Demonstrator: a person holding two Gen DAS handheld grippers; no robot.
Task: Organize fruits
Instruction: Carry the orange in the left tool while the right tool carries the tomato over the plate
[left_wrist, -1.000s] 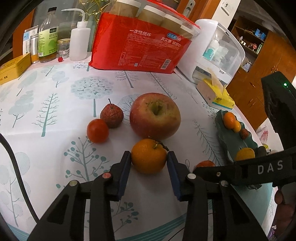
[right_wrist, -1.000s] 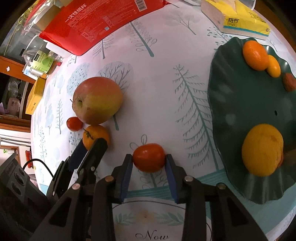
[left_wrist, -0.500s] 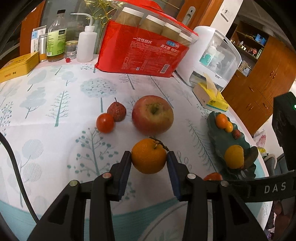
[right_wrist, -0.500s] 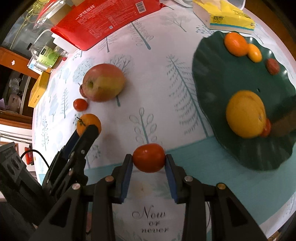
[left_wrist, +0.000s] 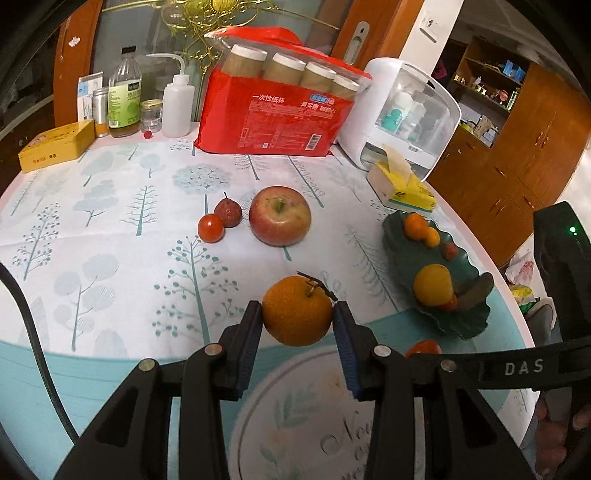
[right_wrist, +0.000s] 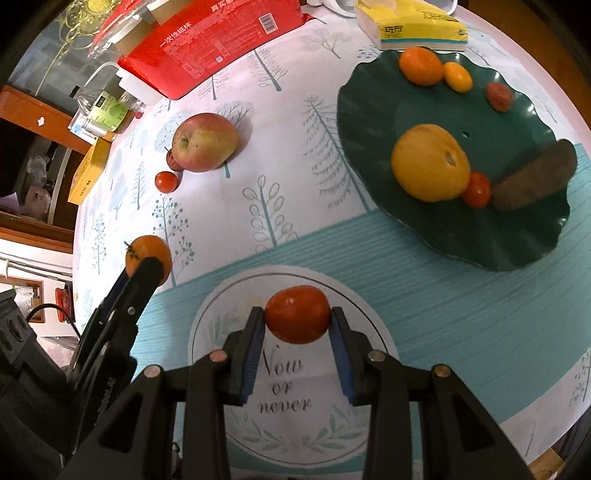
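Left tool (left_wrist: 297, 320) grips an orange (left_wrist: 297, 312), right tool (right_wrist: 297, 322) a tomato (right_wrist: 297, 314), near the green plate (right_wrist: 373, 122).

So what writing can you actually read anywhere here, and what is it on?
"一次性纸杯": red cup pack.
"DAS": right gripper's arm.
"Now or never": tablecloth.
Tissue box, green-label bottle, yellow tin, the pack's smaller print: too small or blurred to read.

warm, dim indoor light, soft shadows beside the fruit, heavy fisheye bending and dark corners, slight blur.
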